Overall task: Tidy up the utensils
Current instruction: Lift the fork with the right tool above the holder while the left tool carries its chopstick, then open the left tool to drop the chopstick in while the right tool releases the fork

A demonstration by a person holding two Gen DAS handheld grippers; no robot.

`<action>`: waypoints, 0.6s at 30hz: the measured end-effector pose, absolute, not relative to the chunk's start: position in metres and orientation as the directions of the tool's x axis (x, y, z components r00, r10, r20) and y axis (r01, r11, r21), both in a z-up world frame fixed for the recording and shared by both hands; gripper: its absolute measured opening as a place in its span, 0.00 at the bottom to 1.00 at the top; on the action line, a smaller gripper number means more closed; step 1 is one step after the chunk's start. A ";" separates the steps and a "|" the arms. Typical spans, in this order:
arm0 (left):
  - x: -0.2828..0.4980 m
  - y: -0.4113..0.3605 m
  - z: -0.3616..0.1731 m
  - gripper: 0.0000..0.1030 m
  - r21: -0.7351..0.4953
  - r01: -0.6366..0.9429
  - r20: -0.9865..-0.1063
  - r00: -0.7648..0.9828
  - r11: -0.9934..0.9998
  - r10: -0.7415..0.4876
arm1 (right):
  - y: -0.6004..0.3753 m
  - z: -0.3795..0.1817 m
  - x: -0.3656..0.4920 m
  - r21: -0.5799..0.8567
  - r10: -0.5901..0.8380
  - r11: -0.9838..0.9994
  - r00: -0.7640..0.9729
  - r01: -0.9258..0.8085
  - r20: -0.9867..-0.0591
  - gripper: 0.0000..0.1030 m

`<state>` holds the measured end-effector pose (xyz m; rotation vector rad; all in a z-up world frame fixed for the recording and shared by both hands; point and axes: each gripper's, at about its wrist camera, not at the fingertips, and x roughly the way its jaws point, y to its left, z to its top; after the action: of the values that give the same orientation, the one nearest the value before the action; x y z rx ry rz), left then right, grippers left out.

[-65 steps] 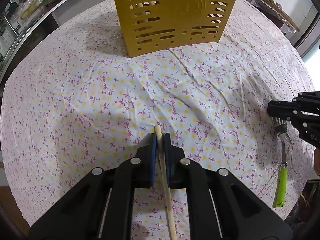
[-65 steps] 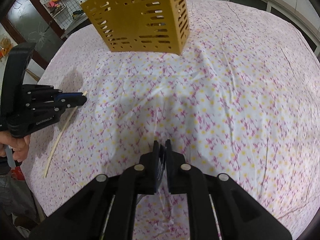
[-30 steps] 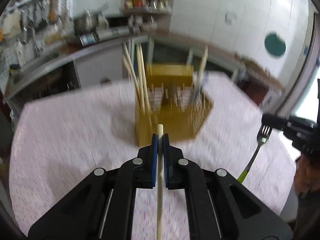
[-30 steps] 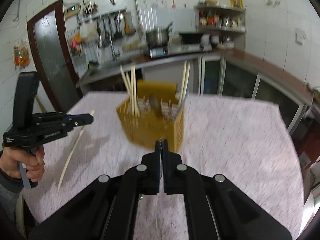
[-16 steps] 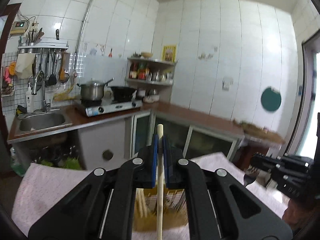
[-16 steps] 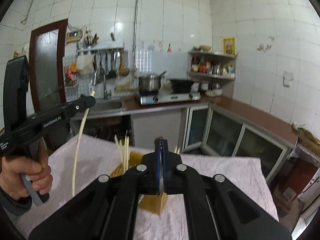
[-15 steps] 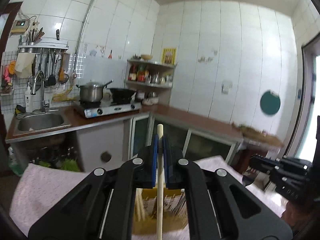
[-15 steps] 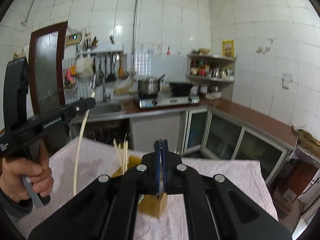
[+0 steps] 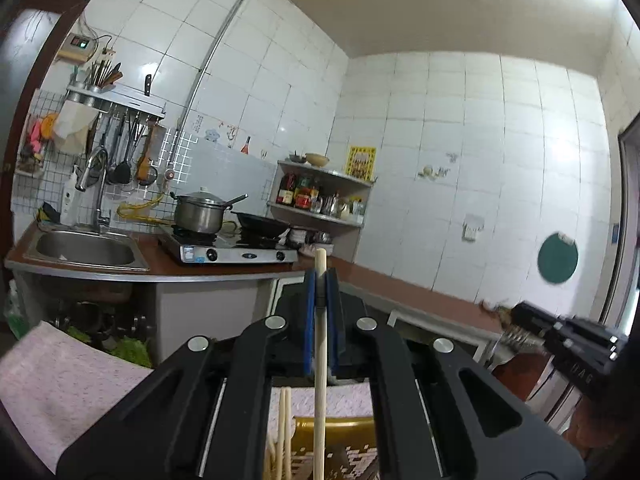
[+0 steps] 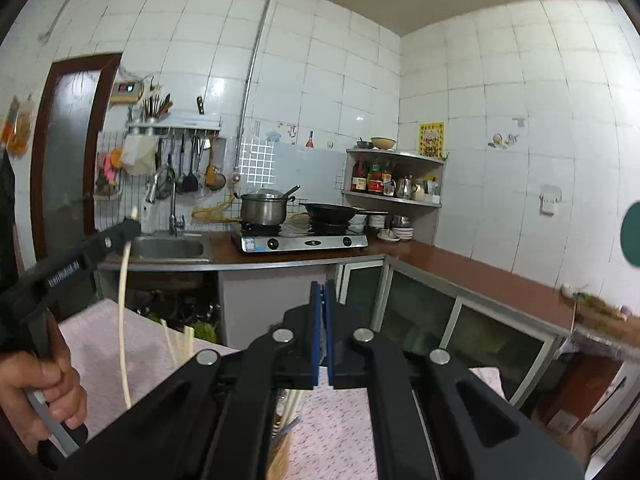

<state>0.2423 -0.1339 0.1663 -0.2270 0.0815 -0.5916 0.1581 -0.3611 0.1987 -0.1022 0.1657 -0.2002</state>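
- Wooden chopstick (image 9: 319,360) is hanging upright, clenched between the blue pads of the left gripper (image 9: 320,280), directly above the yellow holder (image 9: 340,444).
- Right gripper (image 10: 322,292) is squeezing a fork (image 9: 516,338) to the right of the holder.
- 2 other chopsticks (image 9: 284,432) are standing in the holder.

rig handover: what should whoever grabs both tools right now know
Left tool: shut on a chopstick, held upright above the yellow holder.
Right tool: shut on a fork; only the tines show, in the left view.
Holder stands on the pink cloth below both tools, with several chopsticks already in it.
Done: both utensils lifted off the table.
Left: lower the chopstick in beside the others, then the fork, then open each tool.
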 end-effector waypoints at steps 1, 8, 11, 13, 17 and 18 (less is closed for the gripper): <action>0.245 -0.134 0.164 0.04 -0.238 0.539 0.004 0.833 0.808 -0.554 | -0.360 0.194 0.163 -0.126 -0.201 0.975 0.967 0.182 -0.159 0.02; 0.253 -0.138 0.165 0.04 -0.242 0.507 0.100 0.861 0.827 -0.499 | -0.364 0.181 0.170 -0.111 -0.158 0.984 0.973 0.140 -0.168 0.02; 0.258 -0.149 0.157 0.04 -0.214 0.497 0.092 0.867 0.841 -0.489 | -0.363 0.177 0.175 -0.112 -0.145 0.986 0.971 0.126 -0.189 0.02; 0.263 -0.153 0.147 0.04 -0.216 0.495 0.073 0.868 0.842 -0.491 | -0.364 0.173 0.177 -0.098 -0.134 0.988 0.971 0.116 -0.198 0.02; 0.277 -0.162 0.130 0.04 -0.224 0.494 0.010 0.863 0.840 -0.505 | -0.365 0.162 0.189 -0.139 -0.162 0.981 0.961 0.133 -0.225 0.02; 0.279 -0.164 0.128 0.04 -0.213 0.495 0.001 0.862 0.843 -0.506 | -0.365 0.159 0.192 -0.141 -0.157 0.982 0.958 0.126 -0.242 0.03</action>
<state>0.2789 -0.1642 0.1276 -0.2095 0.0560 -0.5287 0.1924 -0.3650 0.1588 -0.1248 0.2547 -0.1438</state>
